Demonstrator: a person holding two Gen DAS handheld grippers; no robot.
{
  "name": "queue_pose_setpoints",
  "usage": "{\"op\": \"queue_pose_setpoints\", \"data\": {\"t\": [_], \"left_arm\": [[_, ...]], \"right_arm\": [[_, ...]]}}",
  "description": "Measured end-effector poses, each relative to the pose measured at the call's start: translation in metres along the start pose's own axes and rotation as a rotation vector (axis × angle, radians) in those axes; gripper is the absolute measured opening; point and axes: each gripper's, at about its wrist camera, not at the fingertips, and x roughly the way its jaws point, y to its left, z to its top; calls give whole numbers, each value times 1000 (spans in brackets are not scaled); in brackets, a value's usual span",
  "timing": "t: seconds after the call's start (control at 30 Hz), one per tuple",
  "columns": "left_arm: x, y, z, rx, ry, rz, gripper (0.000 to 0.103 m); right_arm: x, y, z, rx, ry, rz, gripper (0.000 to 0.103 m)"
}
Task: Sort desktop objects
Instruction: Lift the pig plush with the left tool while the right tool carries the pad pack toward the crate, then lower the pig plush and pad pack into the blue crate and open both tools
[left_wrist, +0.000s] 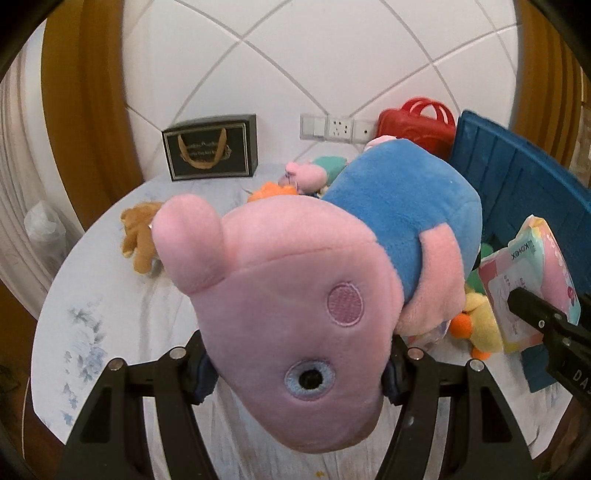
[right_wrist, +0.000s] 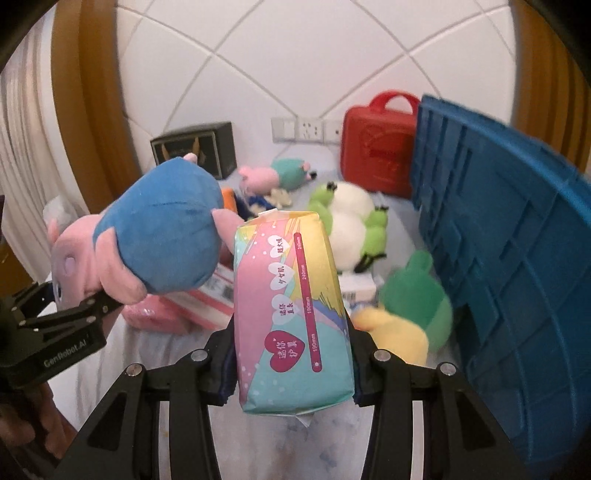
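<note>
Nearest, the left gripper (left_wrist: 299, 373) clamps a pink plush pig in a blue shirt (left_wrist: 314, 258). The right gripper (right_wrist: 291, 373) grips a pastel plastic pad packet (right_wrist: 295, 310). Both hang above the table. The tipped blue plastic crate (right_wrist: 517, 280) (contents hidden) stands right; a red plastic case (right_wrist: 376, 151) sits far back.

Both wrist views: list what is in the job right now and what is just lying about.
In hand:
- pig plush, clamped in the left gripper
- pastel packet, clamped in the right gripper

Lying about:
- blue crate
- red case
- black box
- brown plush
- green frog plush
</note>
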Motion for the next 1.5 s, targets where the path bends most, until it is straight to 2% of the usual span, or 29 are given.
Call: {"op": "queue_pose_setpoints", "data": {"t": [0.3,0.53,0.73,0.9,1.07,1.23,1.37,1.5], "left_arm": [[-46,10,26,-19,-81,-6,66],[-78,7,36,-21,-137,-35,66],[-97,-8,42,-9,-166,-66,66],[-114,-39,50,14,-203,-103,66],[-128,-94,55,45,-228,-151,67],[-137,-170,57,62,-268,-182,67],[-146,-249,58,54,-291,-190,67],[-151,-328,60,61,-268,-172,67]], "right_arm": [[-58,15,33,-16,-122,-35,44],[-106,18,45,-14,-213,-92,44],[-138,3,53,3,-260,-141,44],[-169,-20,56,15,-300,-193,44],[-196,-61,61,26,-338,-244,44],[-222,-127,61,20,-381,-281,44],[-238,-201,56,12,-399,-276,44],[-245,-291,52,11,-385,-272,44]]}}
